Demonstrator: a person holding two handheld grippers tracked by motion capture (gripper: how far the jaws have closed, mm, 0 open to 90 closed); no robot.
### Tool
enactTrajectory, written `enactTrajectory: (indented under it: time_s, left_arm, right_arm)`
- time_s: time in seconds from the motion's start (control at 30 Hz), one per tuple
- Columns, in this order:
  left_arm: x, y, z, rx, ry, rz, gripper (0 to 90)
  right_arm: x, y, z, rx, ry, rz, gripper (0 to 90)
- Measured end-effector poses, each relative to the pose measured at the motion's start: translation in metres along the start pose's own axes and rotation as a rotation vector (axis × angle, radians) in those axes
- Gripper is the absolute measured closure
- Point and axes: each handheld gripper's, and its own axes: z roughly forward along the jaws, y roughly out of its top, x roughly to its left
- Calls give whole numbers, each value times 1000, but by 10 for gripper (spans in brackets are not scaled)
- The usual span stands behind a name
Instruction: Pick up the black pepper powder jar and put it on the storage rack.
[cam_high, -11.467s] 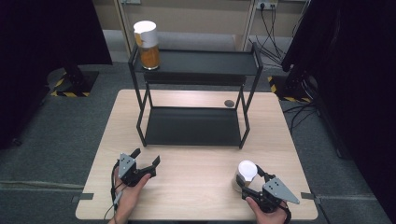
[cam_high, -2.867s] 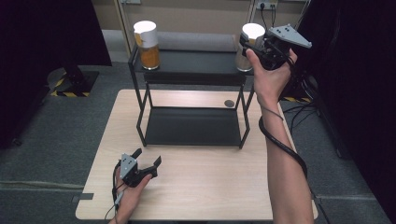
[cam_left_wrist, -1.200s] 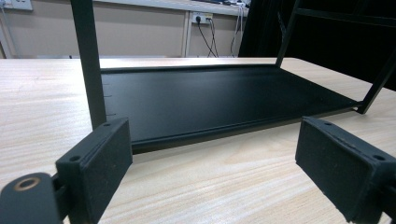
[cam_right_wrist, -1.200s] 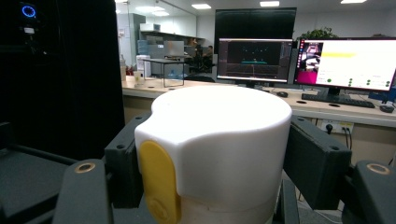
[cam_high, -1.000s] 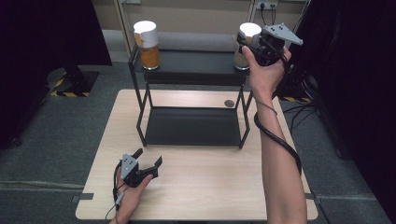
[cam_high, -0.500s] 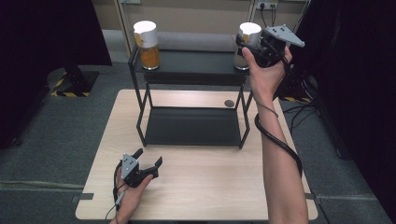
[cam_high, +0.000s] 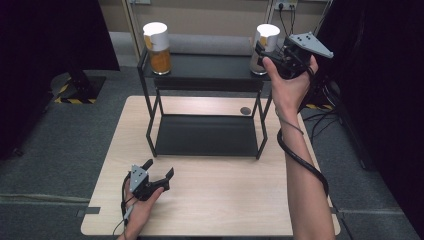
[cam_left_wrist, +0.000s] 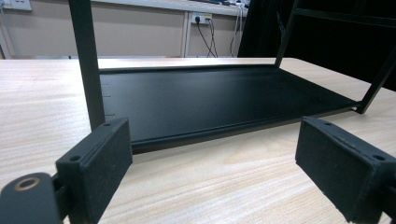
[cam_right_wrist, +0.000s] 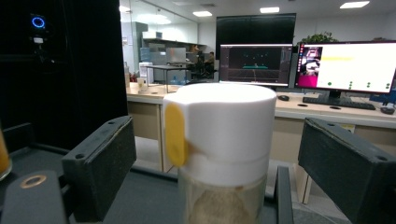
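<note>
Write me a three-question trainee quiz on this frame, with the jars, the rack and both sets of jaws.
1. True or false: the right gripper has its jaws clamped tight on the white-lidded jar.
2. How many jars stand on the top shelf of the black rack?
3. Where is the left gripper? A) on the top shelf B) low over the table, in front of the rack's bottom shelf C) holding the orange-filled jar

Key:
1. False: in the right gripper view the jaws stand apart on either side of the jar.
2. Two.
3. B.
</note>
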Motion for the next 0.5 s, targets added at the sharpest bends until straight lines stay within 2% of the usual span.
enactTrajectory:
  time_s: [0.27,0.5]
  left_arm:
    - [-1,0,0,0,1,2,103]
    - [-1,0,0,0,1,-1,103]
  right_arm:
    - [-5,-12,-12,-16,27,27,127]
    - [-3,-20,-20,-17,36,8,117]
